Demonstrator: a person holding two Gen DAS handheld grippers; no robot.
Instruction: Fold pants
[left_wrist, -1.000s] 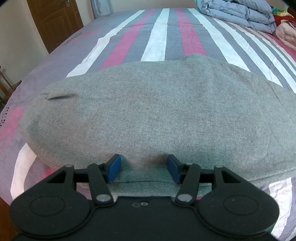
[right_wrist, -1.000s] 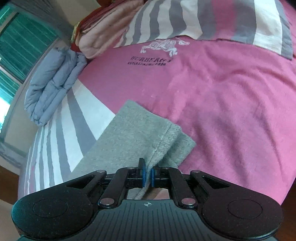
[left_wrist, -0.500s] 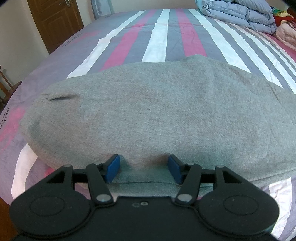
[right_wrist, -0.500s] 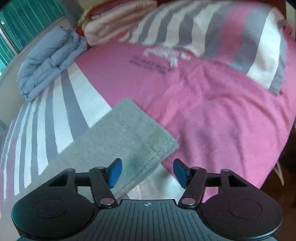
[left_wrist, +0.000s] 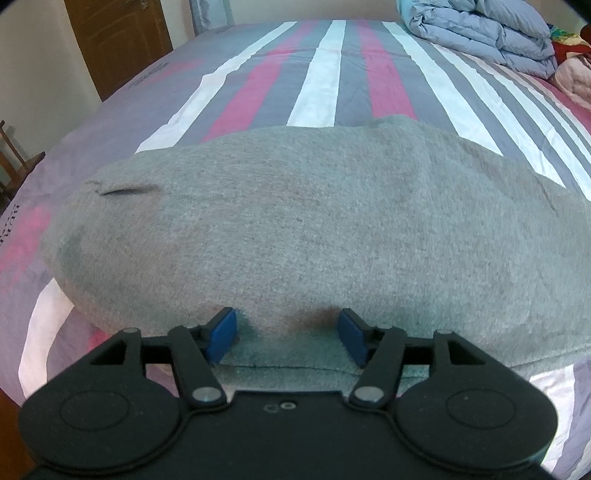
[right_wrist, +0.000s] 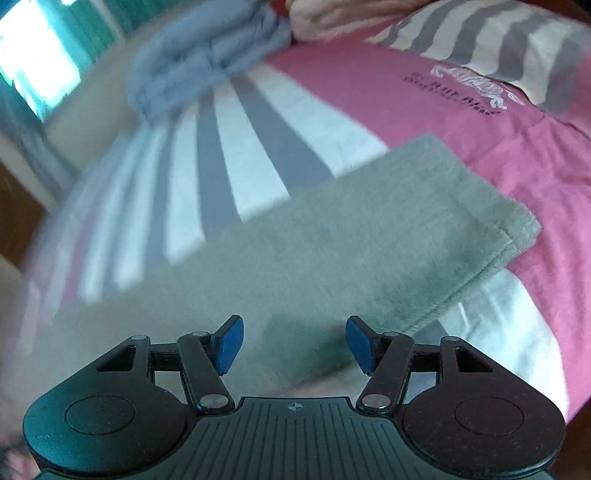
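Grey pants (left_wrist: 280, 236) lie flat on the striped bed, filling the middle of the left wrist view. My left gripper (left_wrist: 288, 338) is open, its blue pads either side of the near waist edge, holding nothing. In the right wrist view the leg end of the grey pants (right_wrist: 369, 236) lies flat, hem (right_wrist: 513, 236) to the right on the pink sheet. My right gripper (right_wrist: 293, 345) is open and empty just above the near edge of the leg. This view is blurred.
A folded blue quilt (left_wrist: 480, 29) lies at the far right of the bed; it also shows in the right wrist view (right_wrist: 199, 62). Pink bedding (right_wrist: 373, 14) lies beside it. A wooden door (left_wrist: 118, 40) stands far left. The bed's edge (right_wrist: 546, 354) is near right.
My right gripper opened and let go of the pant hem, which now lies flat, then swung left along the leg. My left gripper stayed open at the waist.
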